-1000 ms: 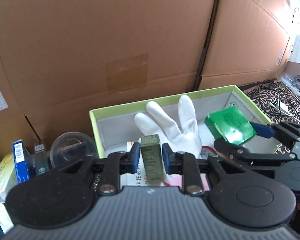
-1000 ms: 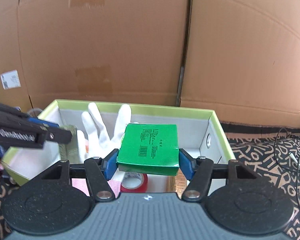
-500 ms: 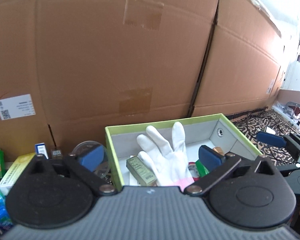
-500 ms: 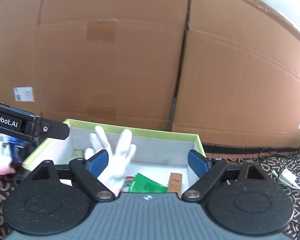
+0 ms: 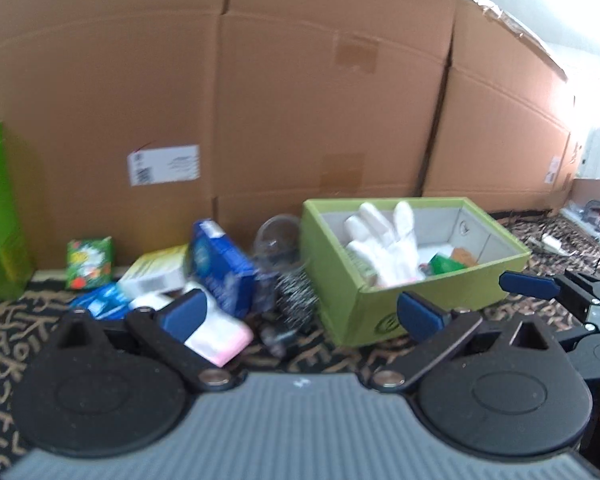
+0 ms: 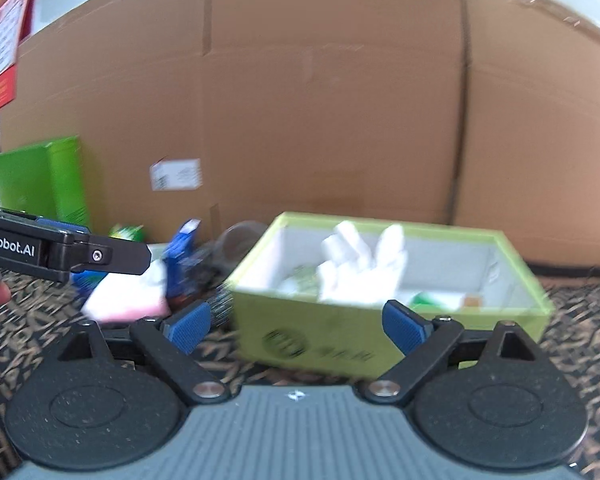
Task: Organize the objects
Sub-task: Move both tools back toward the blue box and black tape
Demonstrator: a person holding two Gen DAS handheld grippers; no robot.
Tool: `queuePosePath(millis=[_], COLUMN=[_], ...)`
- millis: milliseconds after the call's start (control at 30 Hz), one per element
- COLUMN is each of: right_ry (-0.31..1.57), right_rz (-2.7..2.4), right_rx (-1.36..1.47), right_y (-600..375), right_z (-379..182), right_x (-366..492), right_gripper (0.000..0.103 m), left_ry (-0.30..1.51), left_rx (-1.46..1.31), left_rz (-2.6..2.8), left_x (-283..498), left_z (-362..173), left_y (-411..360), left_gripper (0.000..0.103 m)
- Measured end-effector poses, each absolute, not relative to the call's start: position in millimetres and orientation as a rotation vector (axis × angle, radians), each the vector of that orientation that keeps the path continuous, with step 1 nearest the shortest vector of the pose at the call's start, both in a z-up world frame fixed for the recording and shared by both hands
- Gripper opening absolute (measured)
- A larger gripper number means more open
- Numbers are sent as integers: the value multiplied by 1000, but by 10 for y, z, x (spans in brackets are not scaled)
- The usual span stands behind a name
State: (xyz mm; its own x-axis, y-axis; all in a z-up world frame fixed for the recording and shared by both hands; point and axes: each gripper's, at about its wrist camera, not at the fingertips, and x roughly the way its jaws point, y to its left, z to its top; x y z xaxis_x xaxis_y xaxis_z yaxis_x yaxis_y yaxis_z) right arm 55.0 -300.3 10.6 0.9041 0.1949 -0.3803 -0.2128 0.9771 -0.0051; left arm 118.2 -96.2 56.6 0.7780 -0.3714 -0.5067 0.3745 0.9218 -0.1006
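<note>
Left hand-held gripper and right hand-held gripper, both with jaws spread wide and empty. A second ago each clamped a carton over the green box; both cartons, the olive carton and the green packet, now lie inside it beside the white glove, and the grippers have drawn back. Two items are thus stowed; the loose pile, including the blue carton and pink-edged packet, remains left of the box on the patterned cloth.

A lime-green open box holds a white glove standing fingers-up and a green packet. Left of it, a blue carton leans among clutter.
</note>
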Motion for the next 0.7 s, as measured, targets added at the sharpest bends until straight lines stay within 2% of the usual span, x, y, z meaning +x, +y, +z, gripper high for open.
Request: queuePosePath(millis=[433, 700], right_ry=[535, 556], right_rz=[350, 371], right_rx=[14, -23], right_y=[-2265, -2003], right_z=[-455, -493], right_x=[563, 556], right_gripper=[96, 96], left_ry=[668, 647], left_rx=[-81, -116], left_rz=[-234, -155], left_x=[1060, 1584], left_z=[19, 62], left_y=[-50, 252], left_gripper=[103, 103])
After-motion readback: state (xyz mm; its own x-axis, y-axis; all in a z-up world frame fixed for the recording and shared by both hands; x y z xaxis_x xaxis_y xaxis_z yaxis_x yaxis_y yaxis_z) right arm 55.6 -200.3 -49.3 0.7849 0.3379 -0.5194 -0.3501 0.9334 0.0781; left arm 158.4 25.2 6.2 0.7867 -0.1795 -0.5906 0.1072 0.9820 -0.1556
